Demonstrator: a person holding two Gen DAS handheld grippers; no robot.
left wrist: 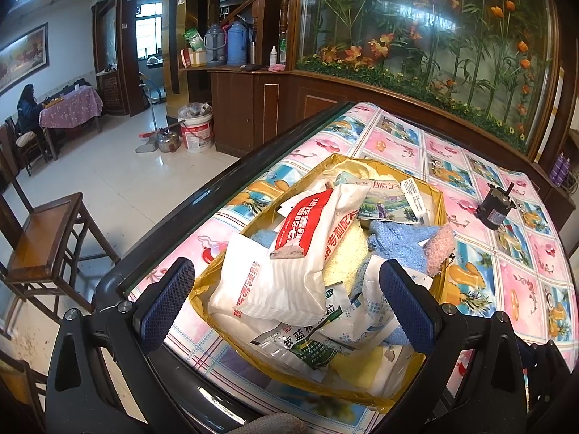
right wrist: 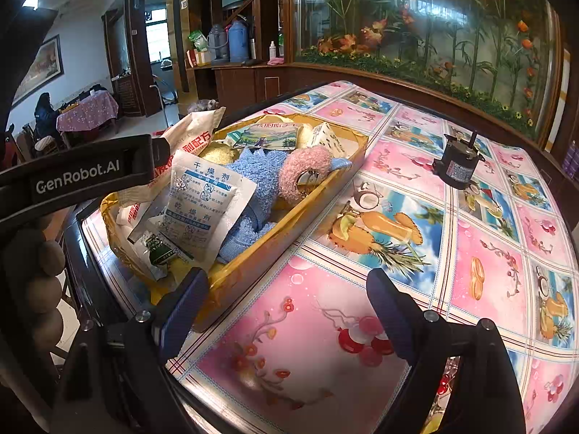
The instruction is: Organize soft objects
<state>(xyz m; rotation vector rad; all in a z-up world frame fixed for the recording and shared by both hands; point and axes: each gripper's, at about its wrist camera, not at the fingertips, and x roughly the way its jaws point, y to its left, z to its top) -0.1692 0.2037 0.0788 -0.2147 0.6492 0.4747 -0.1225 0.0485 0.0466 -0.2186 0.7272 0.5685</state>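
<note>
Gaping wide, both grippers (left wrist: 286, 300) (right wrist: 287, 311) seemingly hold nothing above the box (right wrist: 289, 217).

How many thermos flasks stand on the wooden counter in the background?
2. A grey-blue flask stands on the counter, and a brighter blue flask stands just to its right in the picture, close beside it. Others could be hidden behind the pillar.
</note>
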